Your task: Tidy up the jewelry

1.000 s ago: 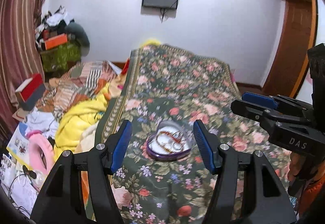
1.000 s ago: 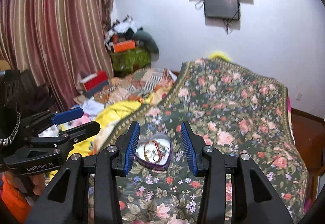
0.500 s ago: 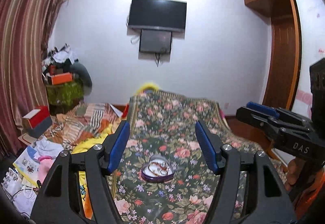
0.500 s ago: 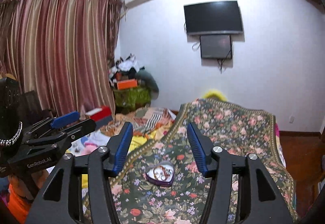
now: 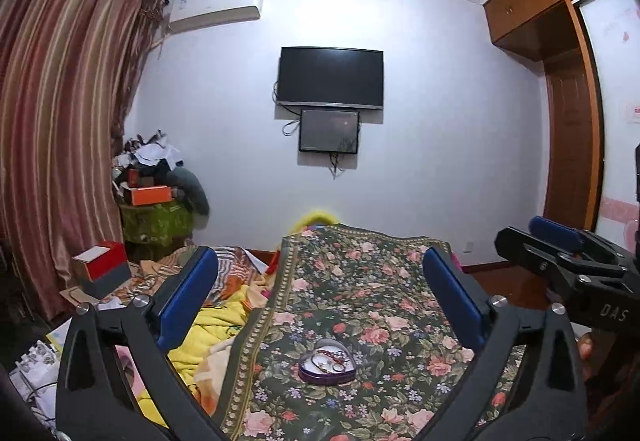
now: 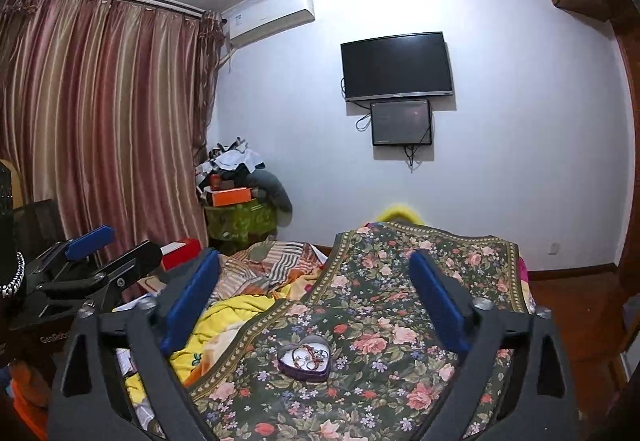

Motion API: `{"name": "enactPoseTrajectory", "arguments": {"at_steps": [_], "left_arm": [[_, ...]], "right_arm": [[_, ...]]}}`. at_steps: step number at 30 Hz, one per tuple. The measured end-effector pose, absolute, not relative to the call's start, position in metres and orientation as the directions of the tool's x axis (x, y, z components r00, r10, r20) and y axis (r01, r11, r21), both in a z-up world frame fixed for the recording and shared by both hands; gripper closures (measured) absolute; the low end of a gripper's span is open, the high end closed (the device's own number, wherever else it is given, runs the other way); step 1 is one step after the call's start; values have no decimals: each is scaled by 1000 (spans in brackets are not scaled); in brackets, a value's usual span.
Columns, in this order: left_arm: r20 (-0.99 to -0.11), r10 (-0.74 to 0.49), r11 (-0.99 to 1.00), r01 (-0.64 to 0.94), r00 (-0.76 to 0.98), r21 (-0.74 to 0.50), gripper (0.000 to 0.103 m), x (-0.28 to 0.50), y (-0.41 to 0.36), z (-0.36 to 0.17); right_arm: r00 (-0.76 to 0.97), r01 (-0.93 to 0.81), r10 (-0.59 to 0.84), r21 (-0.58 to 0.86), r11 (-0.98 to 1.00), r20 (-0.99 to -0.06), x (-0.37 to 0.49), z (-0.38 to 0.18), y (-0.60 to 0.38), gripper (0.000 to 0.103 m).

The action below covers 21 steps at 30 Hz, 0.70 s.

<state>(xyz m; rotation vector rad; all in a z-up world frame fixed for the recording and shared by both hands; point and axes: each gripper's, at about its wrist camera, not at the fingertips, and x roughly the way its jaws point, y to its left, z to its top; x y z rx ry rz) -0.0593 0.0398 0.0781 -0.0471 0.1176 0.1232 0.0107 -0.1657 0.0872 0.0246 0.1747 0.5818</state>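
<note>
My left claw (image 5: 320, 297) wide, empty; right claw (image 6: 314, 297) wide, stamped "DAS". Heart-shaped jewelry box (image 5: 327, 361) on floral bedspread (image 5: 360, 281), well apart.

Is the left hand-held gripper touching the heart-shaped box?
Apart. In the left wrist view the left hand-held gripper is open above the heart-shaped box.

I count one heart-shaped jewelry box (image 5: 327, 362) on one floral bedspread (image 5: 360, 293), and the pieces inside it are too small for me to number. I hold two grippers: my left gripper (image 5: 320, 301) and my right gripper (image 6: 316, 297), each with two blue pads, four in all. On the wall hang two dark screens, a large TV (image 5: 331, 77) and a small monitor (image 5: 329, 131), plus one air conditioner (image 5: 216, 7). One orange box (image 5: 147, 195) tops the corner pile.
</note>
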Motion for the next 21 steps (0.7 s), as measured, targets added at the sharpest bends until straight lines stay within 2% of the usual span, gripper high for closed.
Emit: {"name": "enactPoseTrajectory", "arguments": {"at_steps": [21], "left_arm": [[-166,129,989,-140,978,-52,0,-53,41,69]], "right_arm": [[817,-541,547,84,837,-184,8,84,-171,0]]}}
